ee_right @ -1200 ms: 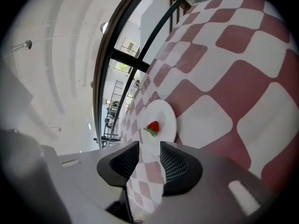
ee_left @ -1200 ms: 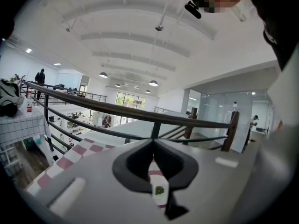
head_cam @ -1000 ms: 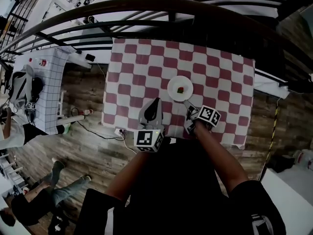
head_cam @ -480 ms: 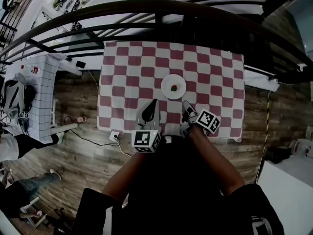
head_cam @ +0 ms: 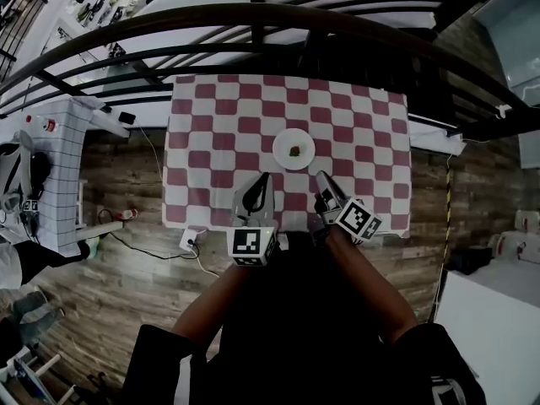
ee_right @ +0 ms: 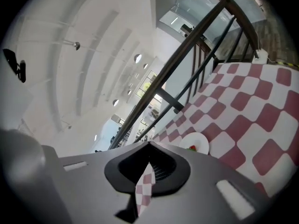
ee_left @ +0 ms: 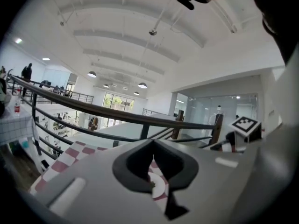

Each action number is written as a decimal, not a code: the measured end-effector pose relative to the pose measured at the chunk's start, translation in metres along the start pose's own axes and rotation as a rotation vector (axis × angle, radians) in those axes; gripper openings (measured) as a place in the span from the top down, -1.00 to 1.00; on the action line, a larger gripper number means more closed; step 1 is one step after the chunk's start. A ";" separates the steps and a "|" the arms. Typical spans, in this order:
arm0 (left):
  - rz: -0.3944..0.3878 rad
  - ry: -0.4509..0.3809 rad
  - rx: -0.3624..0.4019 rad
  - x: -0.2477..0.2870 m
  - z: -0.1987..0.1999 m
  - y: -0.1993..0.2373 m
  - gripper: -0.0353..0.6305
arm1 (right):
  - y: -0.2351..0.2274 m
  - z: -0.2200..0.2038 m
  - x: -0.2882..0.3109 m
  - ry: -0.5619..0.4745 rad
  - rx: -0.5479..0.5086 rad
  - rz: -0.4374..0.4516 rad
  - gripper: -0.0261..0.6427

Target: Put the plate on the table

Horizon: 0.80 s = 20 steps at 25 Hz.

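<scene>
A wood-plank floor lies under the desk with its red-and-white checked cloth, a dark curved railing runs along the far side, a white gridded cabinet stands at left, and hanging round lamps light the arched white ceiling.

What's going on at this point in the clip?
A person at the near edge of a table covered in a red and white checked cloth holds a gripper in each hand. The white plate sits on the cloth near the middle, with a small red and green bit of food on it. The left gripper and right gripper both point at the plate from short of it. The right gripper's jaws have just closed on nothing; the left's are together and empty too.
</scene>
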State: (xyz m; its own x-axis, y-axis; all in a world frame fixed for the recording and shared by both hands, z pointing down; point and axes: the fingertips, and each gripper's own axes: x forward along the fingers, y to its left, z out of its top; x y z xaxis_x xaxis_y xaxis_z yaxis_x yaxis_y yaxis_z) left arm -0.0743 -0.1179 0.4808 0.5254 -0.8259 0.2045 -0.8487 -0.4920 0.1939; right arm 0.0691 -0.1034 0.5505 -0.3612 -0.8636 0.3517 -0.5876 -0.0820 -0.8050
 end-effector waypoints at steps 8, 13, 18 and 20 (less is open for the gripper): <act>-0.071 -0.018 -0.013 -0.017 0.007 -0.017 0.87 | 0.033 -0.011 -0.030 -0.034 -0.272 -0.032 0.93; -0.060 -0.022 -0.031 -0.029 0.007 -0.022 0.87 | 0.059 -0.010 -0.046 -0.054 -0.474 -0.059 0.93; -0.035 -0.054 -0.036 -0.031 0.017 -0.033 0.87 | 0.086 -0.001 -0.051 -0.070 -0.659 -0.041 0.93; -0.016 -0.065 -0.031 -0.031 0.022 -0.036 0.87 | 0.093 0.005 -0.052 -0.081 -0.699 -0.033 0.93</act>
State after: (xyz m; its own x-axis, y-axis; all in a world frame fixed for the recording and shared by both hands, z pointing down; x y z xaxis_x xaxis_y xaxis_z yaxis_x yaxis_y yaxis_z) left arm -0.0614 -0.0809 0.4461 0.5333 -0.8346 0.1381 -0.8373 -0.4975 0.2267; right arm 0.0370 -0.0688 0.4546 -0.2964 -0.9027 0.3119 -0.9345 0.2068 -0.2897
